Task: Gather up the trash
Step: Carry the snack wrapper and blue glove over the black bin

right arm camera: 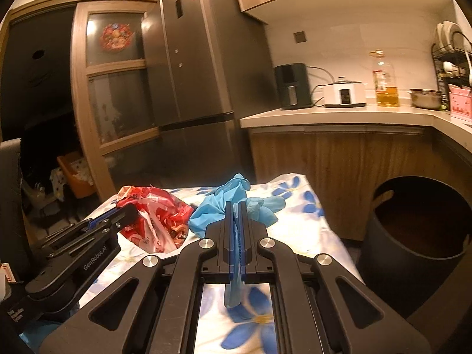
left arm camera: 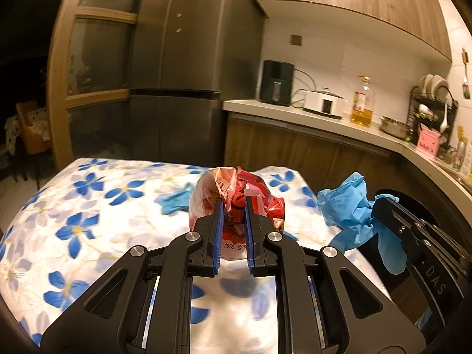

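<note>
Kitchen desk below: right gripper (right arm camera: 235,206) jaws clamp blue glove (right arm camera: 233,203), left gripper (left arm camera: 233,203) jaws clamp red wrapper (left arm camera: 236,197); bin (right arm camera: 413,236) lies right of both, nearer the right.

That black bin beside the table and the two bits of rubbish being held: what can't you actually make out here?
- Black bin: its bottom is in shadow in the right wrist view, contents unknown.
- Red and white wrapper: in the left wrist view the left gripper covers its middle; the print is only partly readable.
- Blue glove: crumpled in the right gripper; one glove or several is unclear.

Fridge (left arm camera: 177,67), oil bottle (left arm camera: 362,103), air fryer (right arm camera: 293,86)
</note>
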The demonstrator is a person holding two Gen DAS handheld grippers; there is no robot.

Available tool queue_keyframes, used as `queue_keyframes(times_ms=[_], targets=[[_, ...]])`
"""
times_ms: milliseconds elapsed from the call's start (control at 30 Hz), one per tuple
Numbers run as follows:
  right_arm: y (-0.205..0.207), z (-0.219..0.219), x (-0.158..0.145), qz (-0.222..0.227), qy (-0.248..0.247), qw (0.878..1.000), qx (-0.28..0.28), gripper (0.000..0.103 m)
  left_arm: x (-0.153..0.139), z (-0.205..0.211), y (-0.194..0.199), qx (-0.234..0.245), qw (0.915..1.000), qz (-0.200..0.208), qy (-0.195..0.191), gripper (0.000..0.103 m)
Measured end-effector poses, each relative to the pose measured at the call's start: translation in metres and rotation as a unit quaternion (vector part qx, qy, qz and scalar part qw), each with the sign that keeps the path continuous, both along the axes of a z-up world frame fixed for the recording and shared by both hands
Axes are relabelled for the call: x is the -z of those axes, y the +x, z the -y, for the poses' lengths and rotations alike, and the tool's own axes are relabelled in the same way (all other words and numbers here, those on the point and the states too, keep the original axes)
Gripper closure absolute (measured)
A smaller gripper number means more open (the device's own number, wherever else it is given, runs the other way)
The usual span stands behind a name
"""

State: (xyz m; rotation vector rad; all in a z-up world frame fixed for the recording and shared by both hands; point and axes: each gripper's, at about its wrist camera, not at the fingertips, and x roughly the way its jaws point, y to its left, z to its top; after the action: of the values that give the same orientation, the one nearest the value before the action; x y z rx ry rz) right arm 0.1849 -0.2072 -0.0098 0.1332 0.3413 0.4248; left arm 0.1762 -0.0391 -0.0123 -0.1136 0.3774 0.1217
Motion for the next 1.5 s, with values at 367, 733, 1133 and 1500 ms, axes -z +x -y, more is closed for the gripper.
queue_keyframes(times_ms=[367, 733, 1133, 1500], targets=[[-0.002, 0.066, -0.005, 0.009, 0.014, 0.998, 0.062, 0.1, -0.004, 0.067, 0.019, 0.069, 0.9975, 0.008, 0.011, 0.091], [0.0, 0.118, -0.006, 0.012, 0.024, 0.992, 0.122, 0.1, -0.003, 0.122, 0.036, 0.122, 0.9922, 0.011, 0.025, 0.091], [0.002, 0.164, -0.008, 0.02, 0.026, 0.981, 0.192, 0.1, -0.003, 0.166, 0.052, 0.166, 0.9856, 0.017, 0.029, 0.091], [0.016, 0.19, -0.01, 0.024, 0.027, 0.972, 0.233, 0.1, -0.01, 0.209, 0.074, 0.212, 0.9764, 0.035, 0.021, 0.091]])
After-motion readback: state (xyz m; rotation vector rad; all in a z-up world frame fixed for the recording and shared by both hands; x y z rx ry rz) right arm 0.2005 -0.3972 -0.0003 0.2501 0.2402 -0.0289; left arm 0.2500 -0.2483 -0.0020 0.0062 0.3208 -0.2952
